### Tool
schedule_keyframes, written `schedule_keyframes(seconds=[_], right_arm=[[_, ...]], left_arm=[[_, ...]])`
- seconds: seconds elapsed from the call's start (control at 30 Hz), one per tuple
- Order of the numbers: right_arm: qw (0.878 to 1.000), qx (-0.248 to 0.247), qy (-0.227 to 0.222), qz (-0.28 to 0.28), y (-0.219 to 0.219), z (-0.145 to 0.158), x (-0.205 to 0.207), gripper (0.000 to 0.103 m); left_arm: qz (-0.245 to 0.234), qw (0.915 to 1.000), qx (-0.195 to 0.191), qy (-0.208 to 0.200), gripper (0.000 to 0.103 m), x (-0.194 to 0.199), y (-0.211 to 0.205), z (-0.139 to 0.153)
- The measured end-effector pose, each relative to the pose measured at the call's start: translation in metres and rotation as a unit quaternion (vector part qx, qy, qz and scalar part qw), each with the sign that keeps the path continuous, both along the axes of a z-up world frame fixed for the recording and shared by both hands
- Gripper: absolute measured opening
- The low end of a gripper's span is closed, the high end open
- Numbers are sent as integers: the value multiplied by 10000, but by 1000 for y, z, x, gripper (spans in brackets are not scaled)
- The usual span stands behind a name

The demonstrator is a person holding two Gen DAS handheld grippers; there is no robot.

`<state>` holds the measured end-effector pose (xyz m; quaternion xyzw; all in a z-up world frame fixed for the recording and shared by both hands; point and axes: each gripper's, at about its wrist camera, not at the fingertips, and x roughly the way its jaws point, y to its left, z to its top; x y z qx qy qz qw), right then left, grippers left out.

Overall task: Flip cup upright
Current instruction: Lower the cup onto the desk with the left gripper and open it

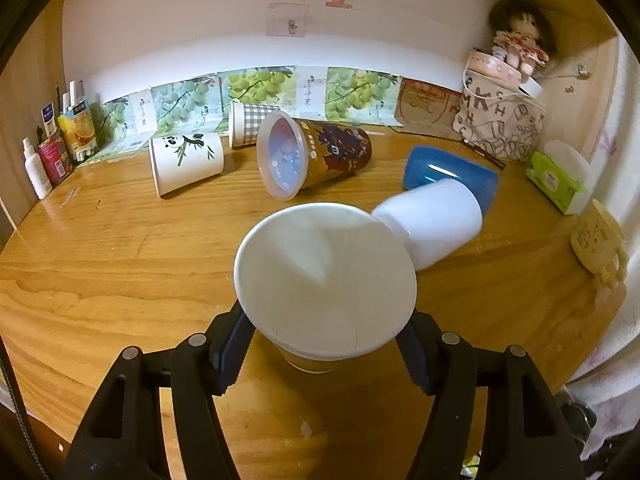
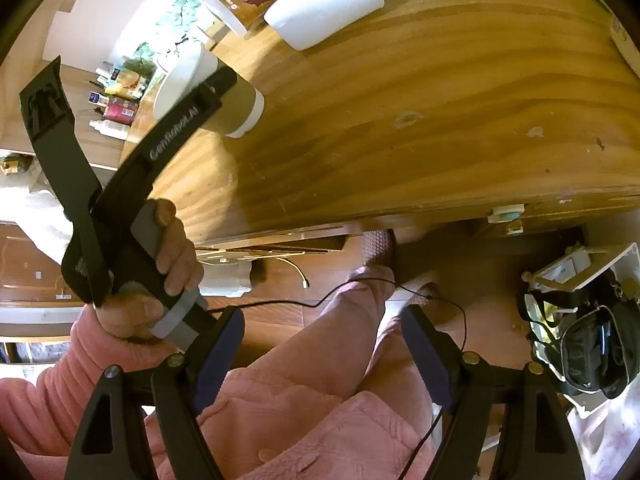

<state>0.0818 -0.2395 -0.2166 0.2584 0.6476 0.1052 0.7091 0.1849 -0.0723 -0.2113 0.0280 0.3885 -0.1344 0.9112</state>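
My left gripper [image 1: 324,344] is shut on a brown paper cup [image 1: 324,276] with a white inside, mouth up toward the camera, its base just above the wooden table [image 1: 100,248]. The same cup [image 2: 236,112] shows in the right wrist view, held by the left gripper [image 2: 192,112]. My right gripper [image 2: 324,344] is open and empty, off the table's front edge above a pink sleeve. Several cups lie on their sides: a white one [image 1: 432,220], a blue one [image 1: 452,168], a brown printed one [image 1: 312,156], a panda one [image 1: 186,160] and a checked one [image 1: 252,122].
Bottles and packets [image 1: 56,148] stand at the table's far left. A lettered bag [image 1: 500,120] with a doll [image 1: 520,40] on it, and a green tissue pack [image 1: 556,180], sit at the far right. A cable [image 2: 340,292] and a dark bag [image 2: 588,352] lie below the table edge.
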Motion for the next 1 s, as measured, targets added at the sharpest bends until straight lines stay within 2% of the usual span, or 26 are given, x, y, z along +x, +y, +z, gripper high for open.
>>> schedule_keyframes(seconds=[0.2,0.37,0.57,0.67,0.87,0.93,1.0], right_arm=[[9996,-128,-217,-136,-1,6,-4,82],[9985,-236,-399,-281,-2,12,-6,83],[9965,-305,-519,-579,-7,17,-12,83],[9946,-437,-643,-688,-7,24,-13,83],[9835,-1080,-1283,-680,5,59,-15,83],[9770,-1249,-1616,-617,13,77,-16,83],[9716,-1356,-1873,-509,19,92,-16,83]], left_arm=[[-91,9997,73,199,71,-5,0,3],[-11,9997,73,218,83,-16,6,9],[-122,9991,358,172,84,-37,14,24],[-129,9979,624,138,84,-51,21,36],[3,9959,897,-98,84,-75,38,75],[105,9960,863,-184,84,-79,44,91],[201,9976,604,-265,84,-82,53,111]])
